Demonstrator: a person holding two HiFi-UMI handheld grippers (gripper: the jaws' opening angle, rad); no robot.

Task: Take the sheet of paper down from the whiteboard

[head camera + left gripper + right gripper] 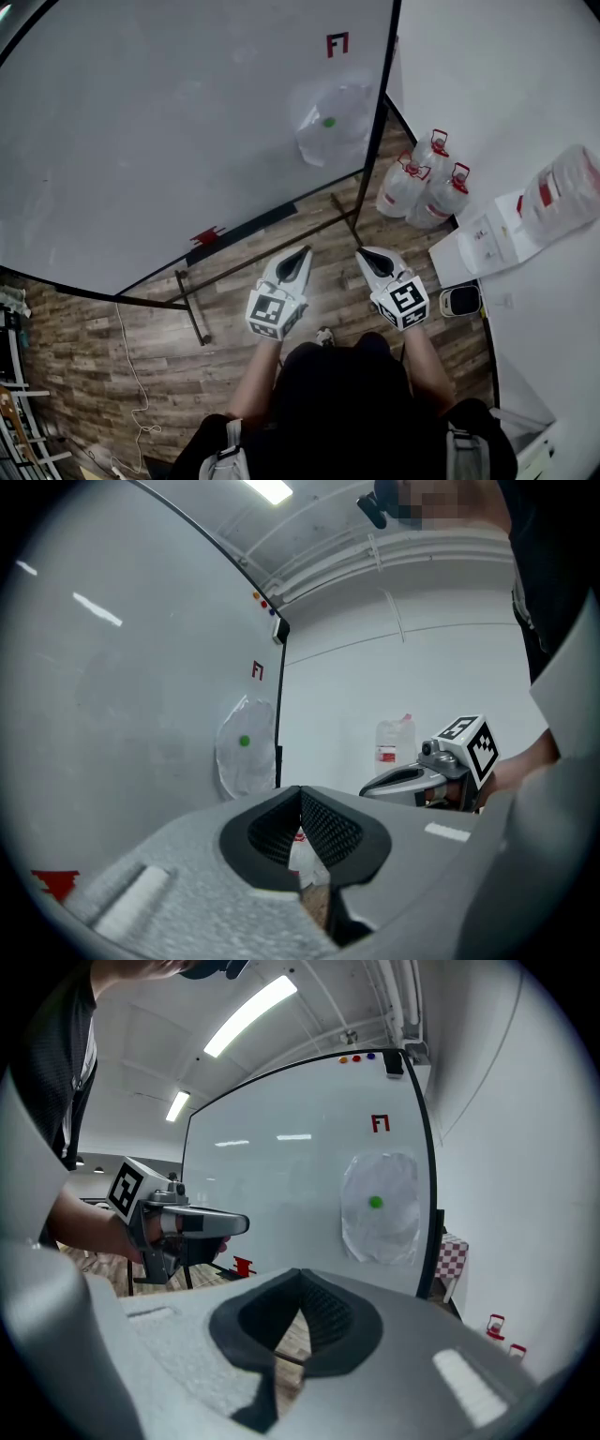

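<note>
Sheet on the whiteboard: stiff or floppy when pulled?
Likely floppy and light: the sheet looks thin, crinkled and semi-transparent. Only a green magnet seems to pin it to the whiteboard, so it would probably slide free with a gentle tug. Yanking may tear it.

Cool, even light falls from ceiling tubes (251, 1014) high above the right gripper (300, 1272) and to its left; their streaks glare softly on the whiteboard (281, 1176) ahead of its jaws. Above the left gripper (300, 790) another tube (270, 489) burns out white. Every view bulges fisheye, with black corners. The gripper bodies nearest each lens blur; the floor (94, 356) below both grippers is dimmer, shadows soft
</note>
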